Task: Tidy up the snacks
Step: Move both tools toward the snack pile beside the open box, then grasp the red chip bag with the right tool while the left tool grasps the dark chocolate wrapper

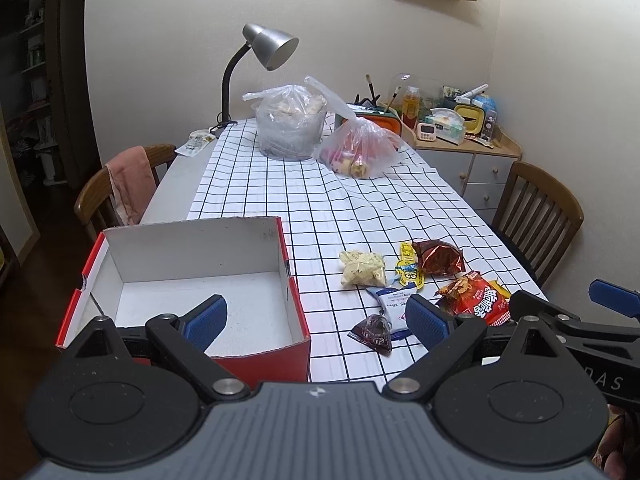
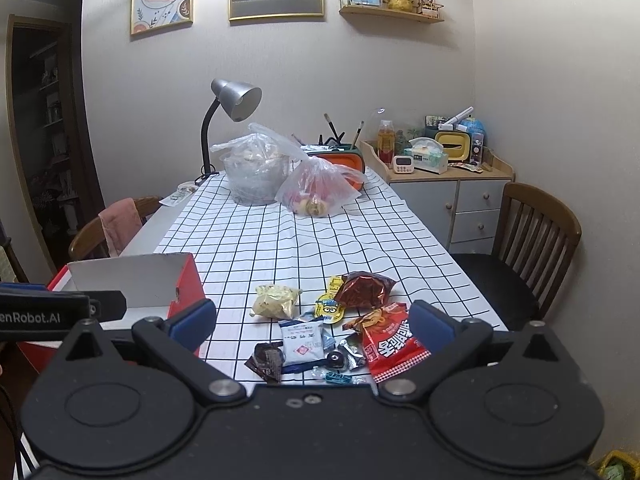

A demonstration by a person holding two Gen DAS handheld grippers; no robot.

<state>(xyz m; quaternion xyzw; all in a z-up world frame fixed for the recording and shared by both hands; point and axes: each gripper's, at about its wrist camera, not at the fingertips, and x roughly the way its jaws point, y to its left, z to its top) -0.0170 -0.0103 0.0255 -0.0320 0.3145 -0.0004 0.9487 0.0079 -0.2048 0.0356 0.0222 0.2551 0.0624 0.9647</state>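
Left wrist view first: the left gripper (image 1: pixel 316 318) hangs over the near edge of the tabletop (image 1: pixel 180 176) with its jaws spread wide and nothing between them. One blue pad sits over the open box (image 1: pixel 192 276), red outside, white inside, which stands at the near left corner on the checked cloth (image 1: pixel 280 184). The box looks bare inside. The snacks lie loose to its right, toward the near right edge: a pale yellow bag (image 1: pixel 363 268), a yellow minion pouch (image 1: pixel 409 270), a shiny brown-red bag (image 1: pixel 438 257), a white sachet (image 1: pixel 394 307), a small dark wrapper (image 1: pixel 372 330) and a red noodle pack (image 1: pixel 478 298). The right gripper (image 1: pixel 600 320) pokes in at the right edge, just past the red pack. Toward the far end sit two plastic bags (image 1: pixel 320 136) and a lamp (image 1: pixel 268 46).

Right wrist view: the right gripper (image 2: pixel 312 320) also has its jaws wide apart, gripping nothing, hovering right above the snack pile. Same bunch here: yellow bag (image 2: pixel 276 300), minion pouch (image 2: pixel 331 306), brown-red bag (image 2: pixel 364 289), sachet (image 2: pixel 301 340), dark wrapper (image 2: pixel 266 362), red pack (image 2: pixel 394 344), plus a few tiny candies (image 2: pixel 340 360) at the near edge. The box (image 2: pixel 132 280) is off to the left, well apart from the pile, with the left gripper (image 2: pixel 60 312) in front of it.
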